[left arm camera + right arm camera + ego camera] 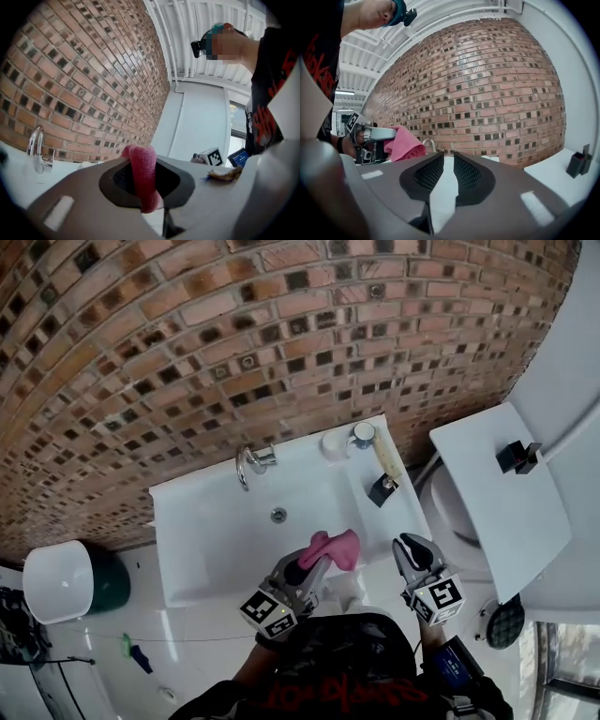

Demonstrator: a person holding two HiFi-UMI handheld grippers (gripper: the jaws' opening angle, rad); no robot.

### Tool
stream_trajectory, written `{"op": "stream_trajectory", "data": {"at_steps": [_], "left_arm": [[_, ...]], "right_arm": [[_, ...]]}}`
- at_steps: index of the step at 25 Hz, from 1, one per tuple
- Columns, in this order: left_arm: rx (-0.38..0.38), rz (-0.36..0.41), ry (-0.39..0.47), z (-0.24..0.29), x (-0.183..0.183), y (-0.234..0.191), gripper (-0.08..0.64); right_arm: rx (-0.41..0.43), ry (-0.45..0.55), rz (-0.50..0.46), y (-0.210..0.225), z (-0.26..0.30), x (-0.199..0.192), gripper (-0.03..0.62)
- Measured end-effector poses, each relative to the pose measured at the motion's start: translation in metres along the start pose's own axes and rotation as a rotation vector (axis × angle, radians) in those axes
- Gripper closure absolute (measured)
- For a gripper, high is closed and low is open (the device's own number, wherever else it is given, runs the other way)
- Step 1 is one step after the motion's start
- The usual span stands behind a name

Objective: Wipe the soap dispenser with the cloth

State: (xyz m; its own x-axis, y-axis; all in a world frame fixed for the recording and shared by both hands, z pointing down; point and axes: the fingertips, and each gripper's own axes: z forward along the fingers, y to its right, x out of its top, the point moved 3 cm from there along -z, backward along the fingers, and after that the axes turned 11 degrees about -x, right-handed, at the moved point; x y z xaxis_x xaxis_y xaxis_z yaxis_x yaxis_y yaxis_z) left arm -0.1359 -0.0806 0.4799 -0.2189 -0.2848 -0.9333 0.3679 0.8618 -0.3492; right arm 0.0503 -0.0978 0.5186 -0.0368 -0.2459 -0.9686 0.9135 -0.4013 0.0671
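Right now I am holding the cloth (336, 547) pinched in my left gripper (317, 566), the jaws closed on a fold of the pink fabric so that it is bunching past the tips and hanging over the near right part of the sink (206, 521). My right gripper (412, 547) is hovering just to the right of it, off the near right corner of the basin, its jaws standing only a narrow slit apart with nothing between them. The soap dispenser (384, 458) is, as far as I can judge from the head view, the tan bottle with the shiny top on the far right ledge of the sink, to the right of the faucet (246, 465) and just beyond a small dark thing (382, 490). It is small and seen from above, so I am not certain of that reading. The cloth is well apart from it, so I am judging this to be the approach step: cloth in hand, dispenser not yet touched. For the next move I am thinking the left gripper needs to go far and right across the basin until the loose bunch of cloth is lying against the bottle's side. The right gripper would have to open wider to steady the bottle, since it could tip under a sideways rub.
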Motion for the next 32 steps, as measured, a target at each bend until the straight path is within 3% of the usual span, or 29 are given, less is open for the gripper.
{"op": "stream_trajectory", "data": {"at_steps": [2, 6, 8, 14, 20, 24, 25, 26, 28, 32], "left_arm": [[-0.005, 0.014, -0.013, -0.002, 0.007, -0.029, 0.514], [-0.015, 0.041, -0.043, 0.005, 0.018, -0.059, 0.514], [0.007, 0.059, -0.051, 0.010, 0.026, -0.067, 0.514], [0.185, 0.006, 0.037, 0.018, 0.035, -0.089, 0.514], [0.287, 0.028, 0.025, 0.024, 0.035, -0.093, 0.514], [0.373, 0.006, 0.062, 0.011, 0.033, -0.098, 0.514], [0.385, 0.000, 0.071, 0.008, 0.032, -0.100, 0.514], [0.394, -0.002, 0.073, 0.005, 0.031, -0.101, 0.514], [0.405, -0.001, 0.069, 0.001, 0.030, -0.102, 0.514], [0.381, -0.006, 0.059, 0.001, 0.030, -0.105, 0.514]], "right_arm": [[-0.027, -0.016, -0.036, 0.003, 0.023, 0.010, 0.489], [-0.082, -0.106, -0.068, 0.023, 0.062, 0.002, 0.439], [-0.112, -0.160, -0.085, 0.043, 0.088, -0.020, 0.345], [-0.075, -0.329, -0.188, 0.096, 0.171, -0.093, 0.319], [-0.007, -0.487, -0.258, 0.109, 0.217, -0.154, 0.219], [0.020, -0.589, -0.321, 0.110, 0.234, -0.197, 0.189], [0.015, -0.593, -0.326, 0.110, 0.238, -0.203, 0.191], [0.008, -0.585, -0.324, 0.111, 0.240, -0.205, 0.252], [0.012, -0.545, -0.296, 0.109, 0.241, -0.201, 0.287], [0.165, -0.337, -0.104, 0.090, 0.226, -0.134, 0.290]]}}
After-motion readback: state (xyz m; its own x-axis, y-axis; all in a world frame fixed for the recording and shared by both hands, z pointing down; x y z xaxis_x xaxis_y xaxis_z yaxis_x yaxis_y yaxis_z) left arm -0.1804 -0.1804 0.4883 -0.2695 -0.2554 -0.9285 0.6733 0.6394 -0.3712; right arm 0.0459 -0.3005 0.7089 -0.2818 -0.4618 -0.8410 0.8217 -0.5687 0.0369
